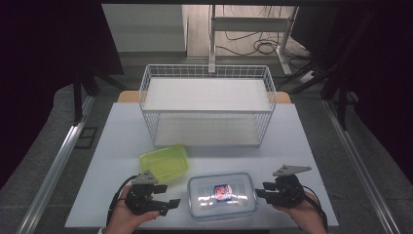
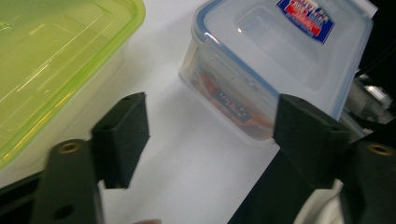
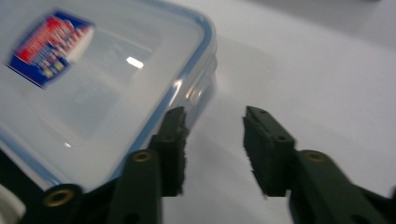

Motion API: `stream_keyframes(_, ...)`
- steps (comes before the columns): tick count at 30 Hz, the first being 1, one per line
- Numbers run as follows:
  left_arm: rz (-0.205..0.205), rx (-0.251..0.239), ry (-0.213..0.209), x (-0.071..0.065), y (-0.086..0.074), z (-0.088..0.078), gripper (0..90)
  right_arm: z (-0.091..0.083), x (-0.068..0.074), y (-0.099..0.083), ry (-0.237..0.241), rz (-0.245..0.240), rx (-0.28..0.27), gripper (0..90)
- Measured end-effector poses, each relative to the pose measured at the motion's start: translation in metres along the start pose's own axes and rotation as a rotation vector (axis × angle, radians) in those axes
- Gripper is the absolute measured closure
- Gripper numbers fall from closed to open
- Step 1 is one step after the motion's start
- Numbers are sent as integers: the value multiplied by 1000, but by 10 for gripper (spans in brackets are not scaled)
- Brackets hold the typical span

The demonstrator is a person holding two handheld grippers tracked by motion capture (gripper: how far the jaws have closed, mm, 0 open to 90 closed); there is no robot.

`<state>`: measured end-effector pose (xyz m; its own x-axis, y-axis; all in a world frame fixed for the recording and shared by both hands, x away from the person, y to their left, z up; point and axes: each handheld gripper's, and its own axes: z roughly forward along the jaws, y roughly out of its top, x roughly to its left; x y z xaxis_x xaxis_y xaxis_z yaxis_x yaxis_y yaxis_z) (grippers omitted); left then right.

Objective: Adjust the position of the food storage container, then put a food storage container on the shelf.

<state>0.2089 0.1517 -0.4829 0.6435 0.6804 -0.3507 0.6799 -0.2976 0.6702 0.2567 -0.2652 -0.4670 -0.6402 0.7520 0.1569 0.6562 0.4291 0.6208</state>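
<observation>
Clear box (image 1: 222,196) near table (image 1: 122,126) front edge | left gripper (image 1: 168,195) parted, empty | right gripper (image 1: 259,191) parted, empty

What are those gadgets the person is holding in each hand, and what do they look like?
Each hand grips a black hand-held tool. The left tool and the right tool each end in two blocky black jaws with brass-coloured screw holes. A grey three-cornered plate sits on top of each, and a black cable trails back from it. No sleeves are visible.
</observation>
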Motion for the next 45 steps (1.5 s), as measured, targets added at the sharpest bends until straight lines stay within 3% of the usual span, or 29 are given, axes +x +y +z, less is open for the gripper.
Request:
stream_keyframes(3, -19, -1, -30, -1, 1, 1, 218, -6, -6, -1, 19, 25, -31, 465)
stream_keyframes(4, -27, 0, -45, -2, 1, 2, 202, -9, -10, -2, 50, 50, -57, 424)
stream_keyframes(9, -77, -5, -90, -4, 2, 4, 167, -12, -12, -1, 99, 69, -77, 359)
stream_keyframes(22, -103, -10, -87, -12, 0, 12, 136, -10, -7, 2, 117, 45, -67, 285)
stream_keyframes(31, -118, -4, -98, -18, -1, 22, 119, -14, -4, 6, 126, 40, -94, 269)
stream_keyframes(45, -188, -6, -144, -18, 4, 39, 114, -10, -4, 5, 120, 30, -88, 265)
